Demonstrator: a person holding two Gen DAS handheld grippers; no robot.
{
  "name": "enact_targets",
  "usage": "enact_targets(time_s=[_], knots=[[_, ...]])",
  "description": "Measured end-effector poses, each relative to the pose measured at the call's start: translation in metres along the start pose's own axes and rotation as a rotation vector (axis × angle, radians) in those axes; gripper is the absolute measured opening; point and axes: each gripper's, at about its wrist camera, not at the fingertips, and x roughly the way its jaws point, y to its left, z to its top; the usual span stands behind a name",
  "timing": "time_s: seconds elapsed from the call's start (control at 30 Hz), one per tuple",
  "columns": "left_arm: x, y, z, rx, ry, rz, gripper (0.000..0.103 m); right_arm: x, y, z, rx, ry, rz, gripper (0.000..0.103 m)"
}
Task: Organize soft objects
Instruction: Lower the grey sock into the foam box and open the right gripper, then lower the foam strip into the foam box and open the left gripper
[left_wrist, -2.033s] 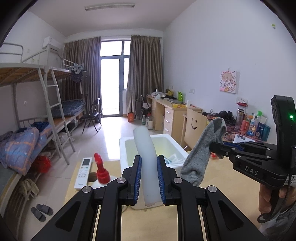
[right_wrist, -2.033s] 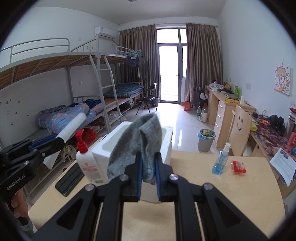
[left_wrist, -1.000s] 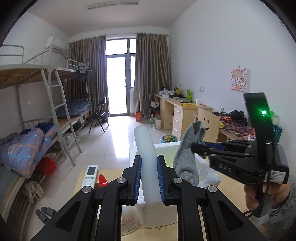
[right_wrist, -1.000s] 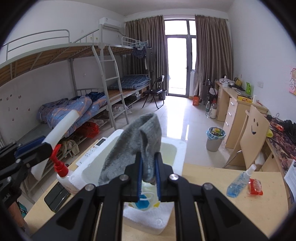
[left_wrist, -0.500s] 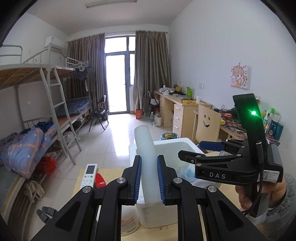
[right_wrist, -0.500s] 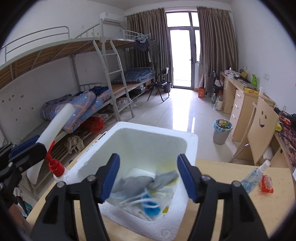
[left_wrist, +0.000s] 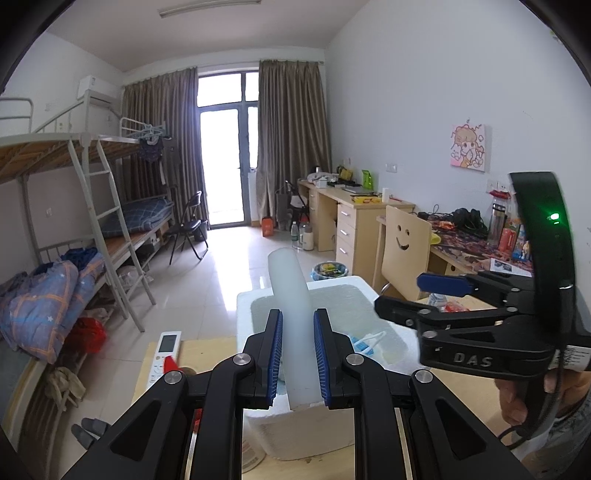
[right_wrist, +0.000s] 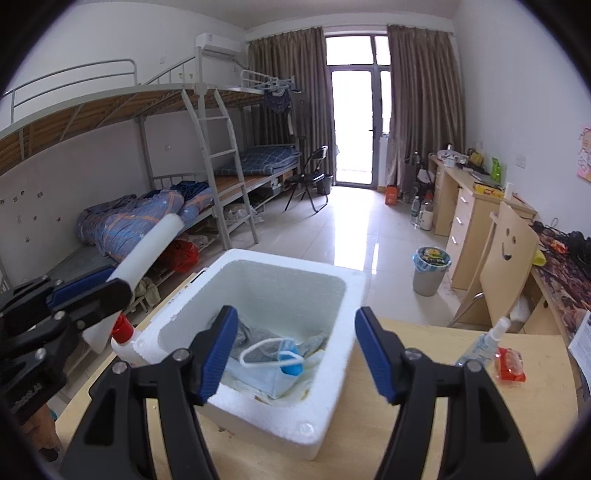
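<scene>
My left gripper (left_wrist: 297, 321) is shut on a white foam tube (left_wrist: 291, 295) that sticks up and forward over the white foam box (left_wrist: 332, 282). In the right wrist view the left gripper (right_wrist: 110, 282) holds the tube (right_wrist: 147, 251) at the box's left side. My right gripper (right_wrist: 294, 312) stands open above the box (right_wrist: 280, 260), with nothing between its fingers. A grey sock (right_wrist: 243, 334) lies inside the box beside a blue face mask (right_wrist: 273, 373). The left wrist view shows the right gripper (left_wrist: 402, 295) over the box's right rim, held by a hand.
The box stands on a wooden table (right_wrist: 424, 424). A red-pump lotion bottle (right_wrist: 123, 332) is at the box's left, and a remote control (left_wrist: 164, 354) lies further left. A spray bottle (right_wrist: 484, 343) and a red packet (right_wrist: 511, 363) lie to the right.
My right gripper has opened and let go of the grey sock, which dropped into the foam box. The left gripper kept its hold on the foam tube and barely moved.
</scene>
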Motion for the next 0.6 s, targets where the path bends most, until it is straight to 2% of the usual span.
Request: enact_targets(time_s=[0.6], knots=[[0.017, -0.023, 0.007, 0.044, 0.007, -0.059, 0.018, -0.035, -0.032, -0.009, 0.047, -0.034, -0.086, 0.07]])
